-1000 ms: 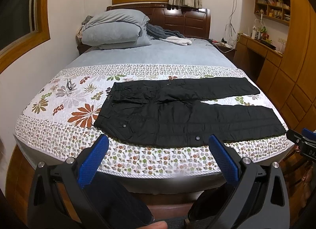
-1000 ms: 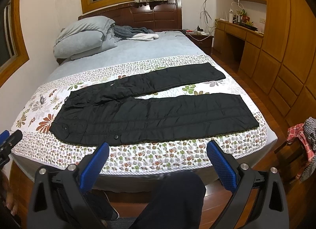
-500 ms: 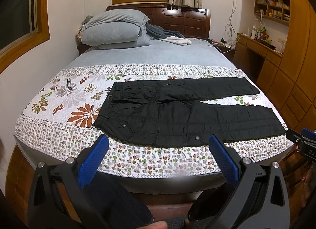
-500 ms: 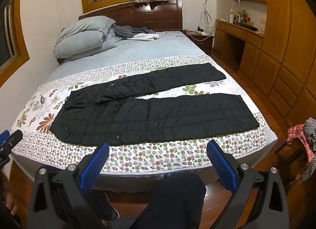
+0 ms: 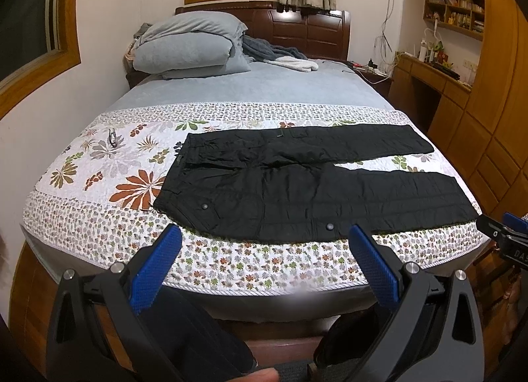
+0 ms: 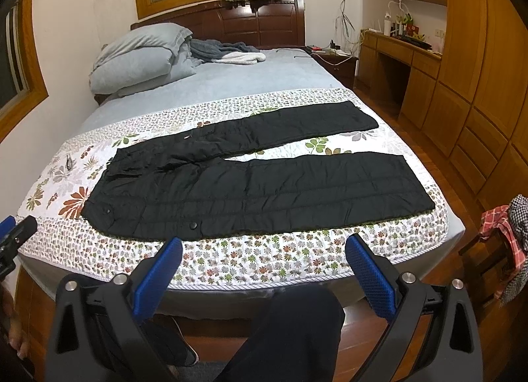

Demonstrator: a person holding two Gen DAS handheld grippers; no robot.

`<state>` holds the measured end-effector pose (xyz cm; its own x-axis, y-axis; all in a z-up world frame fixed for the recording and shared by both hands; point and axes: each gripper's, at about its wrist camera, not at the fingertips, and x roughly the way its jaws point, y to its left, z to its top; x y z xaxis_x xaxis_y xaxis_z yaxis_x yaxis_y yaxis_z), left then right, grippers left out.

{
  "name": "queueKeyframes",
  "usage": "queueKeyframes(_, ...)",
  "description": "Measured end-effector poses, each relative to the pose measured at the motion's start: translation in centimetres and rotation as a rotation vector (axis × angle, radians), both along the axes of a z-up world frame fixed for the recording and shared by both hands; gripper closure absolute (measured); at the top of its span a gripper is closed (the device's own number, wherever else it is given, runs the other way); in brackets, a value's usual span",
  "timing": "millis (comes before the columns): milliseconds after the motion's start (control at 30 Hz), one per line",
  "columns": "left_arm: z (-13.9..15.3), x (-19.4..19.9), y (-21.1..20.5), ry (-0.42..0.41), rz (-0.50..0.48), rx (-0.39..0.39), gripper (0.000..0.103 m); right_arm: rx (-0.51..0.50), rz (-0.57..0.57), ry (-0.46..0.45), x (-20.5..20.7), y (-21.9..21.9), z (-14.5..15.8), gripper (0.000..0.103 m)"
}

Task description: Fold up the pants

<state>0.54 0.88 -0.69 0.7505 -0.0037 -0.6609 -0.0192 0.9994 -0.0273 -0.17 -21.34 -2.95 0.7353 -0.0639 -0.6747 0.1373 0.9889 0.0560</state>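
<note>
Black pants [image 5: 297, 184] lie spread flat across the floral quilt [image 5: 109, 164] at the foot half of the bed [image 5: 257, 91] — waistband toward the quilt's big rust-red flower, both legs running away from it toward the wooden drawer units [image 6: 475, 138]. The two legs are parted in a narrow V, the nearer one lying just inside the quilt's small-flowered border. Two snap buttons show along the near edge of the pants.

Beyond the quilt, at the headboard [image 5: 297, 29] end, sits a stack of grey pillows [image 5: 188, 45] with a rumpled grey-and-white blanket [image 5: 280, 57] beside it.

Left gripper [image 5: 264, 260], short of the near edge of the bed, has its blue-padded fingers [image 5: 155, 270] spread wide with nothing between them. Right gripper [image 6: 264, 263] is the same — jaws apart and empty, in front of the bed's near edge, not touching the pants. Below it a person's dark-trousered knee [image 6: 297, 322] shows against the bed frame. Each gripper's tip is visible at the edge of the other's view.
</note>
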Motion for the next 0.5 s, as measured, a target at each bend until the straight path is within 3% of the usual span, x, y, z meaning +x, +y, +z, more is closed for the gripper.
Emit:
queueKeyframes(100, -0.8, 0.7, 0.4, 0.002, -0.056, -0.048, 0.003, -0.001, -0.004, -0.019, 0.3, -0.3, -0.4, 0.003)
queueKeyframes(233, -3.3, 2.9, 1.5, 0.076, -0.133, -0.116, 0.003, 0.079, 0.040, -0.192, 0.6, -2.3, -1.2, 0.003)
queueKeyframes(333, -5.7, 4.6, 3.4, 0.125, -0.200, -0.201, 0.003, 0.180, 0.044, -0.109, 3.0, -4.6, -3.3, 0.003)
queueKeyframes(433, -7.3, 5.5, 6.3, 0.034, -0.188, -0.280, 0.003, 0.265, 0.061, -0.101, 4.7, -7.3, -5.6, 0.003)
queueKeyframes(500, -8.3, 6.7, 8.2, 0.028, -0.166, -0.302, 0.003, 0.341, 0.064, -0.042, 6.4, -9.3, -7.8, 0.003)
